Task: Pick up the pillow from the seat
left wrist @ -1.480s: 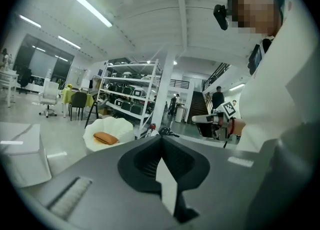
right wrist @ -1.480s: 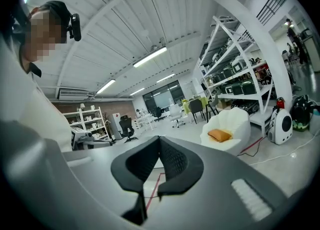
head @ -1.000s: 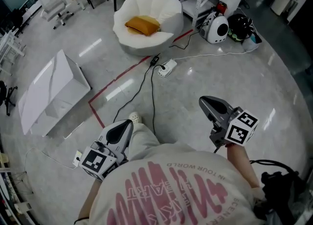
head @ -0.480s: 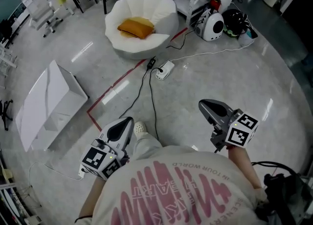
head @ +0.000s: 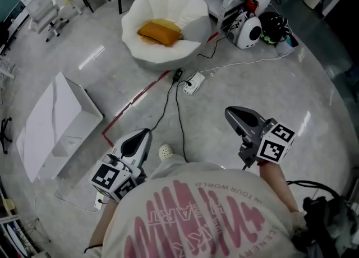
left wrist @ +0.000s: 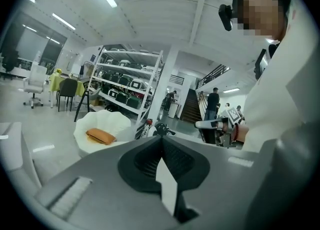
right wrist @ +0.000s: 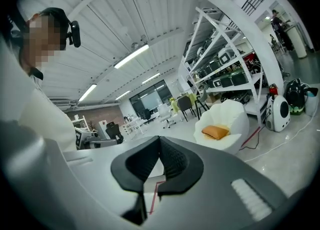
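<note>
Head view: the pillow (head: 161,31) lies in the hollow of the white seat (head: 188,5), well apart from both grippers, with open floor between. The left gripper (head: 140,139) and right gripper (head: 238,118) are held at the person's sides, pointing toward the seat. Only this view shows the black cable (head: 179,111) running from the power strip (head: 192,81) back past the shoe (head: 165,151), and the box (head: 56,119) off to the left. That cable looks like the main hazard: it crosses the path to the seat and a foot could catch it.

Left gripper view: the left gripper (left wrist: 161,141) has its 2 jaws pressed together with nothing between them. The pillow (left wrist: 100,136) shows side-on in the seat (left wrist: 111,120), a flat, soft-looking slab, with a shelf (left wrist: 127,81) behind, which the head view cuts off.

Right gripper view: the right gripper (right wrist: 158,149) is likewise closed and empty. The pillow (right wrist: 216,132) sits low in the seat (right wrist: 231,114). Arriving with closed jaws would likely only shove the pillow deeper, and a pinch on 1 corner may slip.
</note>
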Demonstrator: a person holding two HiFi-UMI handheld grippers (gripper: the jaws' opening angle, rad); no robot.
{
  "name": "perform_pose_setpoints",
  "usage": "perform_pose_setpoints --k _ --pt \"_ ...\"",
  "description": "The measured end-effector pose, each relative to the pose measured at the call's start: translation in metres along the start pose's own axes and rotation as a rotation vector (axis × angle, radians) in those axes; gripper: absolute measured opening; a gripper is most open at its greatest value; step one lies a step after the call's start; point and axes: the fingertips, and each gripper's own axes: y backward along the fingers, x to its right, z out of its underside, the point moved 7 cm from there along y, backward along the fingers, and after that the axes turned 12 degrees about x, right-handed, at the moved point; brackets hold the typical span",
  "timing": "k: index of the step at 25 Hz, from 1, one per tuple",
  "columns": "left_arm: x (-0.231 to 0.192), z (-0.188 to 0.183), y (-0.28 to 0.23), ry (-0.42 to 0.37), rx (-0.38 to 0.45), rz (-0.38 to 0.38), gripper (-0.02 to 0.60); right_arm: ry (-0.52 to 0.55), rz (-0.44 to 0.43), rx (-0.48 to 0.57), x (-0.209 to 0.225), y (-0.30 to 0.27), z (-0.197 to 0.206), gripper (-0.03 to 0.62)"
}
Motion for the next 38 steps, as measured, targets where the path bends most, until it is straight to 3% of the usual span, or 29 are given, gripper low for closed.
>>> perform_pose_setpoints --k 15,20,38 --pt "-0.118 -0.039 -0.005 -0.017 0.000 0.063 0.014 0.027 0.012 0.002 -0.020 -0.122 -0.006 0.006" --pt "-0.148 -0.042 -0.007 0.001 0.005 0.048 0.014 0.034 0.005 -0.020 -0.024 -0.147 -0.002 0.006" --pt "-0.199 -0.057 -0.011 0.037 0.004 0.001 0.013 0.020 0.002 -0.052 -0.015 -0.206 -0.007 0.006"
